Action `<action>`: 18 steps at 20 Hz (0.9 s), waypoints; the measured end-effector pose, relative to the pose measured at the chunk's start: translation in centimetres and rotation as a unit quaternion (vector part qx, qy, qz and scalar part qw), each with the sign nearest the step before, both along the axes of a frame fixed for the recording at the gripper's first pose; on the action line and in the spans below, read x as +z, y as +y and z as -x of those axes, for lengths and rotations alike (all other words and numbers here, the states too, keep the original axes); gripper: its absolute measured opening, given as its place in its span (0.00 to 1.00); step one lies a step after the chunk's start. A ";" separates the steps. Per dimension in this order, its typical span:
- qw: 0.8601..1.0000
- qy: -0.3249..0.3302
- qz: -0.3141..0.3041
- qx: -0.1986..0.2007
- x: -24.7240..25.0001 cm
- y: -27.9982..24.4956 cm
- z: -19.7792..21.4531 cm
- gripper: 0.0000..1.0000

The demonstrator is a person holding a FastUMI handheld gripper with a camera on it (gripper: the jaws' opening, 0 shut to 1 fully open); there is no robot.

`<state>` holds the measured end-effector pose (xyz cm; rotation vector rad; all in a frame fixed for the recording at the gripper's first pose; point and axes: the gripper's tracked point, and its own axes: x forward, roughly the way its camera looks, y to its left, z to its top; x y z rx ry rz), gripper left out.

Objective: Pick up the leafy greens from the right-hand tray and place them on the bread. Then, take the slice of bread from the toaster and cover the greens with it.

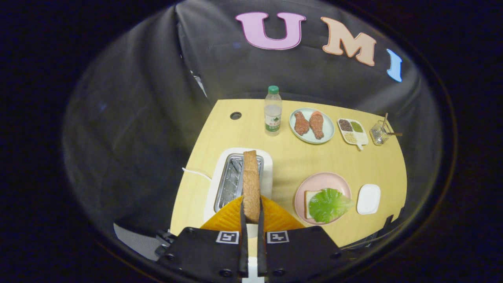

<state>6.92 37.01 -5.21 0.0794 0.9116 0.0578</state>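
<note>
The gripper [251, 210] hangs above a white toaster [239, 179] near the bench's [290, 161] left edge, its fingers pinching a slice of bread [250, 184] edge-on, held upright over the slots. Beside the toaster, a pink plate [323, 196] holds another bread slice [309, 201] with leafy greens [328, 204] lying on top. A small white tray [368, 199] sits just beyond it, toward the right edge.

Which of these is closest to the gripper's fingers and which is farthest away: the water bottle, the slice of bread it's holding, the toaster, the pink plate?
1. Slice of bread: clamped between the fingers of the gripper.
2. Toaster: right under the slice, just ahead of the fingers.
3. Pink plate: off to the right, carrying bread and lettuce.
4. Water bottle: far across the table.
</note>
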 end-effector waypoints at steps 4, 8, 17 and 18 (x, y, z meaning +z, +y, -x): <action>1.000 -0.025 -0.016 -0.005 3.3 -2.1 0.9 0.12; 0.999 -0.030 -0.011 -0.025 3.8 -6.5 1.3 0.12; 0.997 0.033 -0.025 -0.065 -5.6 -15.3 1.0 0.12; 0.997 0.043 -0.028 -0.062 -7.2 -15.9 1.1 0.12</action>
